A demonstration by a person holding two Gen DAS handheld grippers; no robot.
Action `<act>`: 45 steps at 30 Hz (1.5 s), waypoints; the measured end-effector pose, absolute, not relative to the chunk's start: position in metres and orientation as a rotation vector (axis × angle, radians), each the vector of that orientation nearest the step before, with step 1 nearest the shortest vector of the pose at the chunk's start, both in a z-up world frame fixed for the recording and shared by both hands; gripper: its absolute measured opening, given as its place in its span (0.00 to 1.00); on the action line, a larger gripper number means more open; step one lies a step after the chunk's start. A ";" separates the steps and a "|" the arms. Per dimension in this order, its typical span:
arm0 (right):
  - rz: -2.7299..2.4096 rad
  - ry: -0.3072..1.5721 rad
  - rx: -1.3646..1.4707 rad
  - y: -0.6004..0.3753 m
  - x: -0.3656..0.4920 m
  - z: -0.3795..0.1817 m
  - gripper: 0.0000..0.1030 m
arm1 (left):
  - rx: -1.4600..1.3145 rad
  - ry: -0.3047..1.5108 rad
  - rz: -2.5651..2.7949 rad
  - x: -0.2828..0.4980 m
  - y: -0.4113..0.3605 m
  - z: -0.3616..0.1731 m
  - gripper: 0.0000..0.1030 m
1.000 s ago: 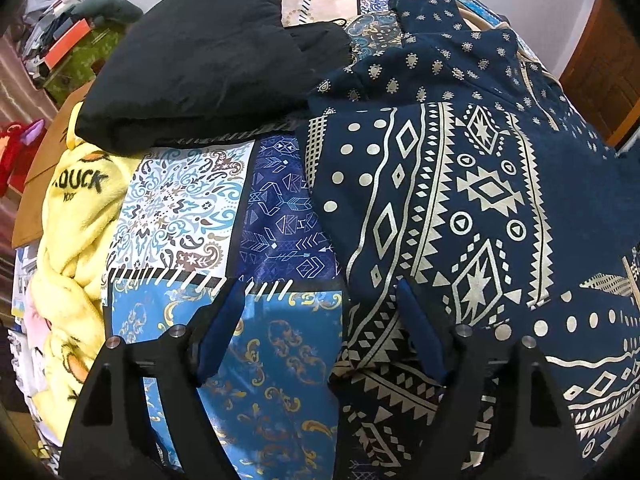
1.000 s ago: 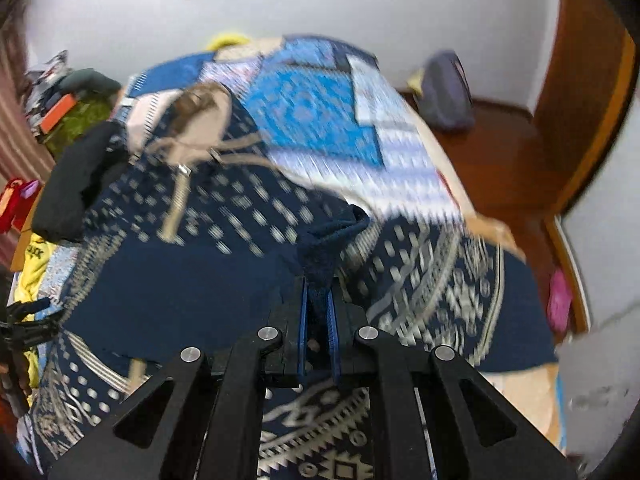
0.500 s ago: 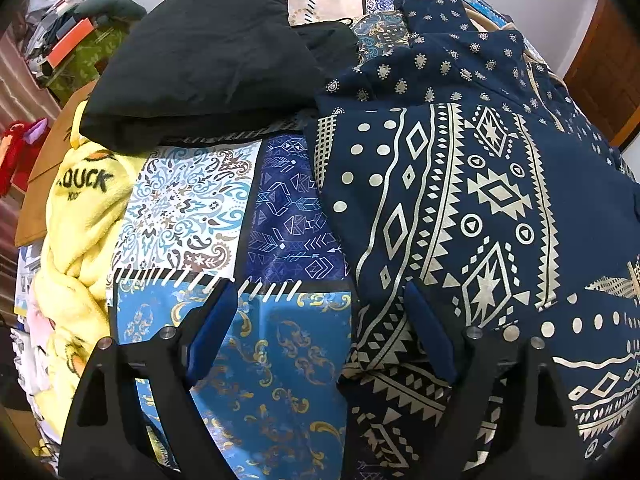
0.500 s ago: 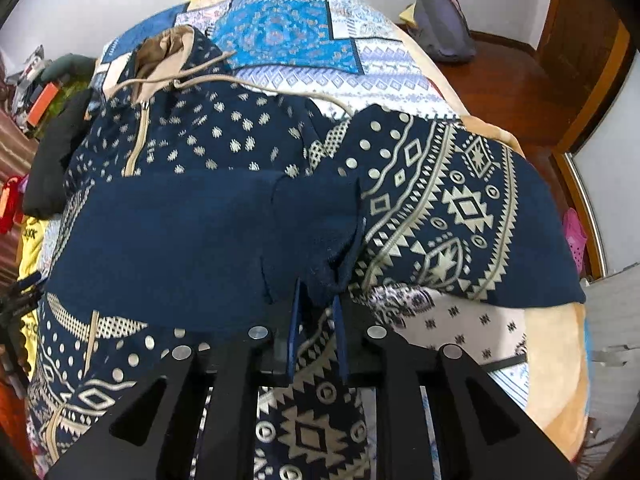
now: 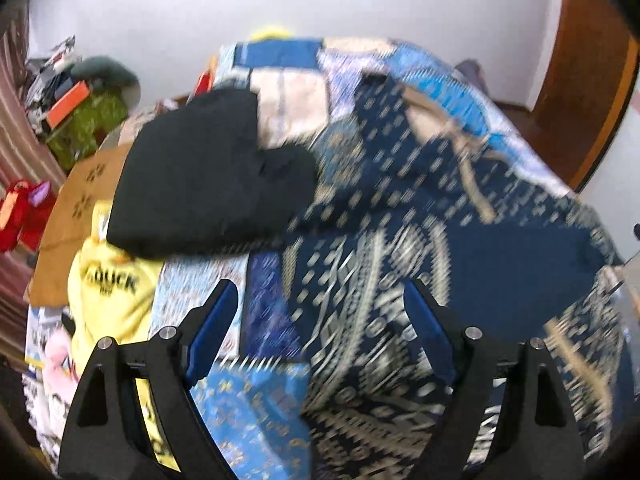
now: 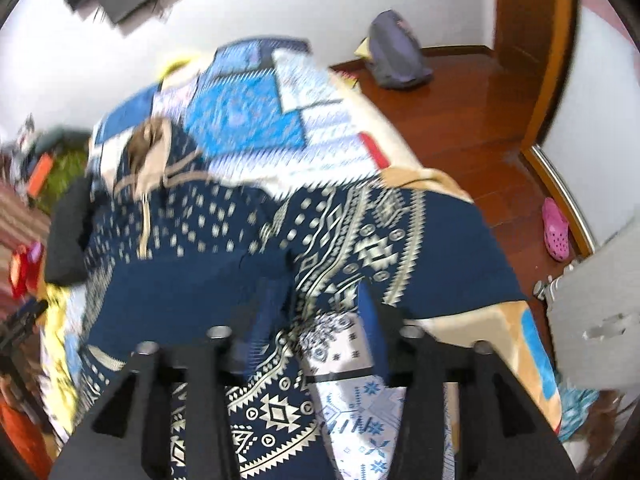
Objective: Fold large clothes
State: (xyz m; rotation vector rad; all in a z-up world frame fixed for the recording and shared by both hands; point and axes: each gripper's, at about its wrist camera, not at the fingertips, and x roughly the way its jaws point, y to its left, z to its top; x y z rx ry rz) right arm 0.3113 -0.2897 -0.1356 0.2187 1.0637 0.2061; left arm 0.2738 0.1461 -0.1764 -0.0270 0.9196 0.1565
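Note:
A large navy hoodie with cream geometric patterns (image 6: 224, 216) lies spread on the bed, one sleeve folded across its body as a plain navy band (image 6: 192, 284). It also fills the right of the left wrist view (image 5: 460, 248). My right gripper (image 6: 316, 296) is open and empty just above the folded sleeve's end. My left gripper (image 5: 320, 304) is open and empty above the hoodie's left edge. Both views are motion-blurred.
A black garment (image 5: 200, 176) and a yellow one (image 5: 112, 292) lie to the left on the patchwork bedspread (image 6: 248, 120). Wooden floor (image 6: 472, 112), a grey bag (image 6: 396, 56) and a pink shoe (image 6: 556, 232) are to the right of the bed.
My right gripper has opened and let go of the sleeve, which now lies across the hoodie. Both grippers have tilted up and pulled back.

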 end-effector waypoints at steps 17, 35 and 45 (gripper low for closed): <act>-0.017 1.212 0.630 -0.391 0.320 -0.227 0.45 | -0.027 0.948 -0.023 0.324 0.065 -0.192 0.82; -0.227 1.108 0.616 -0.404 0.374 -0.246 0.12 | -0.016 1.030 0.017 0.326 0.066 -0.232 0.82; -0.129 0.844 0.413 -0.369 0.353 -0.143 0.08 | -0.024 1.029 0.034 0.318 0.075 -0.231 0.82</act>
